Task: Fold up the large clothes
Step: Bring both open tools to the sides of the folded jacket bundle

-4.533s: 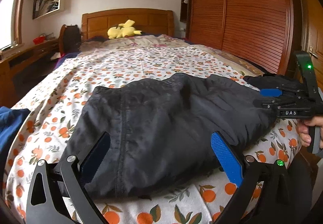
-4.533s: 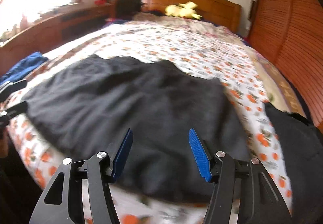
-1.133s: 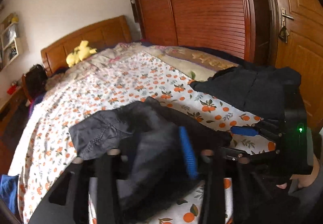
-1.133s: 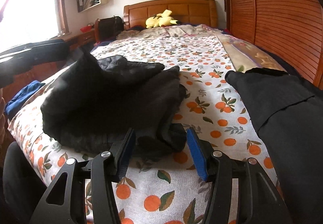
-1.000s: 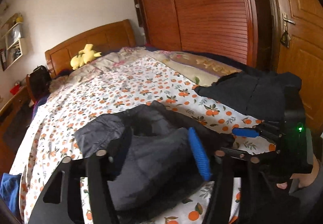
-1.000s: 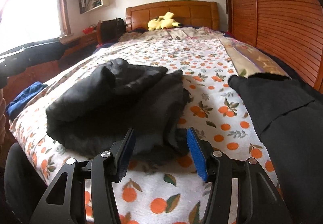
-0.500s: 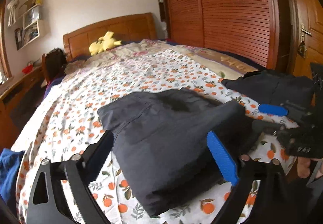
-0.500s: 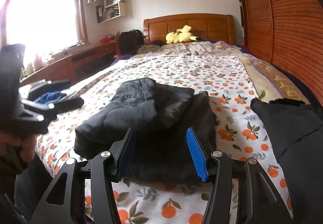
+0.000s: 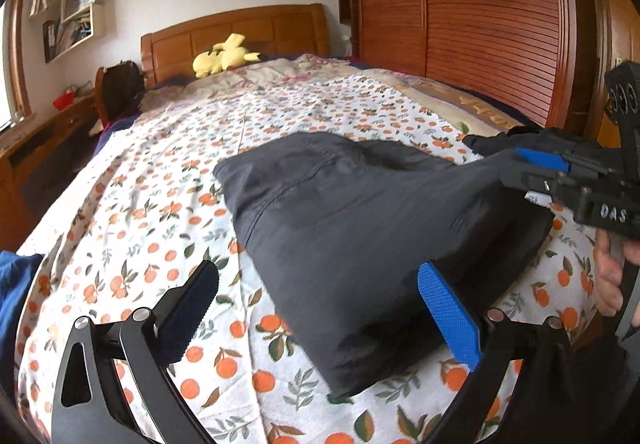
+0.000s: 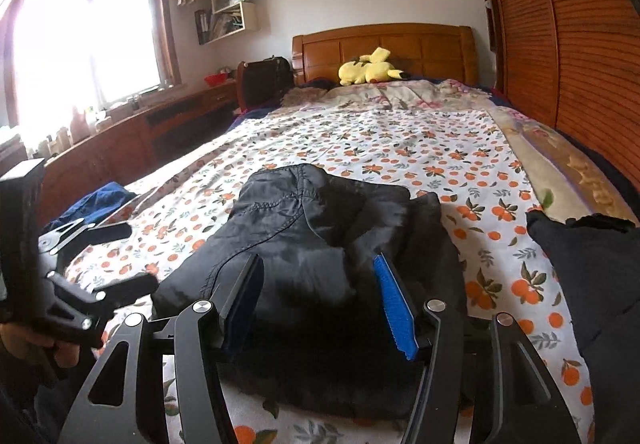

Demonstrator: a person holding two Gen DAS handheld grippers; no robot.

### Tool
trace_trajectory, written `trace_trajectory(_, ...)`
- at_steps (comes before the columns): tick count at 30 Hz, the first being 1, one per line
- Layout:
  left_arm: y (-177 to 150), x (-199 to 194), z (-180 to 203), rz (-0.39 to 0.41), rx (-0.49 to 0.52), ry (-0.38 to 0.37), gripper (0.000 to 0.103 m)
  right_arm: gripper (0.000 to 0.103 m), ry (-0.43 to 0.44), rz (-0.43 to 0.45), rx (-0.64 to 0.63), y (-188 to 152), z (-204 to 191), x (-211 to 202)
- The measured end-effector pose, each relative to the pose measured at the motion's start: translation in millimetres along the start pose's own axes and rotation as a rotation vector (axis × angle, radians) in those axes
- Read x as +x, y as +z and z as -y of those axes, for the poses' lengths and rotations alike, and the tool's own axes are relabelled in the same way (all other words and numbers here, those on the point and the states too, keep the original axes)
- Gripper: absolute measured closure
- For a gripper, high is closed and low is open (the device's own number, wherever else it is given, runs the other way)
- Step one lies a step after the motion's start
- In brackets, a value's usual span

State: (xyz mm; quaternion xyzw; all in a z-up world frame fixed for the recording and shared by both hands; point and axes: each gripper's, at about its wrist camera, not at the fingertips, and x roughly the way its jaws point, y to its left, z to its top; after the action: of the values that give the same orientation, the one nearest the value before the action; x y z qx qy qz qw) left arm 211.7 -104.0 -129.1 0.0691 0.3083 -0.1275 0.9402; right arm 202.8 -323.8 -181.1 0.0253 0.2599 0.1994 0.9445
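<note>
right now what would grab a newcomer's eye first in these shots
The dark folded garment lying near the foot of the bed, on the orange-print sheet. Next, the yellow plush by the wooden headboard, and the bright window on the left of the right wrist view.

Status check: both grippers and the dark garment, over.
Left gripper open, nothing held. Right gripper opening, empty, above the folded dark grey jacket on the orange-print bedsheet. Second black garment lying alongside, clear.
</note>
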Motion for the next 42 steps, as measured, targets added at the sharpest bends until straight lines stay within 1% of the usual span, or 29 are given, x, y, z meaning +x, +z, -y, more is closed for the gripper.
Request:
trace_trajectory(2, -5, 2, -3, -0.009, -0.004, 0.002, 0.003, 0.049, 0.005, -0.019, 0.003, -1, -2, 7)
trace_trajectory(3, -8, 2, -6, -0.014, -0.007, 0.002, 0.003, 0.052, 0.007, -0.029, 0.002, -2, -3, 10)
trace_trajectory(5, -12, 3, -10, -0.021, -0.013, 0.002, 0.003, 0.087, 0.017, -0.055, -0.023, -5, -7, 17)
trace_trajectory(6, -15, 4, -13, -0.025, -0.016, 0.003, 0.003, 0.088, 0.032, -0.066, -0.033, -6, -8, 19)
trace_trajectory(8, -18, 5, -17, -0.032, -0.021, 0.002, 0.003, 0.093, 0.042, -0.053, -0.037, -7, -8, 17)
trace_trajectory(11, -21, 6, -23, -0.036, -0.03, -0.001, 0.003, 0.095, 0.041, -0.004, -0.034, -4, -5, 5)
trace_trajectory(13, -22, 6, -25, -0.038, -0.033, 0.003, 0.003, 0.096, 0.021, 0.039, -0.032, -1, -1, -7)
trace_trajectory(17, -20, 8, -26, -0.038, -0.038, 0.0, 0.003, 0.097, -0.033, 0.104, -0.009, 1, 13, -28)
trace_trajectory(20, -18, 8, -26, -0.033, -0.04, -0.003, 0.003, 0.097, -0.092, 0.111, 0.032, -3, 36, -39)
trace_trajectory(23, -16, 7, -26, -0.027, -0.041, -0.01, 0.003, 0.097, -0.151, 0.087, 0.074, -13, 58, -43)
trace_trajectory(25, -15, 5, -24, -0.022, -0.04, -0.015, 0.003, 0.097, -0.152, 0.043, 0.109, -24, 70, -40)
trace_trajectory(27, -13, 4, -24, -0.016, -0.041, -0.019, 0.003, 0.096, -0.158, -0.001, 0.113, -32, 74, -31)
trace_trajectory(29, -12, 4, -25, -0.011, -0.042, -0.02, 0.003, 0.094, -0.187, -0.036, 0.087, -39, 70, -24)
trace_trajectory(31, -10, 4, -26, -0.008, -0.046, -0.02, 0.003, 0.093, -0.205, -0.043, 0.074, -42, 67, -23)
trace_trajectory(34, -10, 4, -28, -0.008, -0.052, -0.018, 0.003, 0.091, -0.222, -0.029, 0.068, -42, 64, -27)
trace_trajectory(35, -11, 5, -28, -0.009, -0.053, -0.017, 0.003, 0.087, -0.235, -0.024, 0.063, -42, 63, -27)
trace_trajectory(37, -12, 6, -29, -0.012, -0.055, -0.017, 0.003, 0.085, -0.25, -0.014, 0.065, -42, 64, -29)
trace_trajectory(39, -13, 8, -30, -0.016, -0.057, -0.016, 0.003, 0.081, -0.252, -0.005, 0.07, -40, 67, -30)
trace_trajectory(40, -14, 8, -31, -0.017, -0.057, -0.016, 0.003, 0.074, -0.256, 0.004, 0.072, -39, 68, -32)
trace_trajectory(41, -14, 9, -31, -0.018, -0.058, -0.017, 0.003, 0.066, -0.264, 0.011, 0.073, -38, 69, -33)
trace_trajectory(42, -15, 11, -32, -0.02, -0.059, -0.018, 0.003, 0.063, -0.272, 0.019, 0.077, -37, 70, -34)
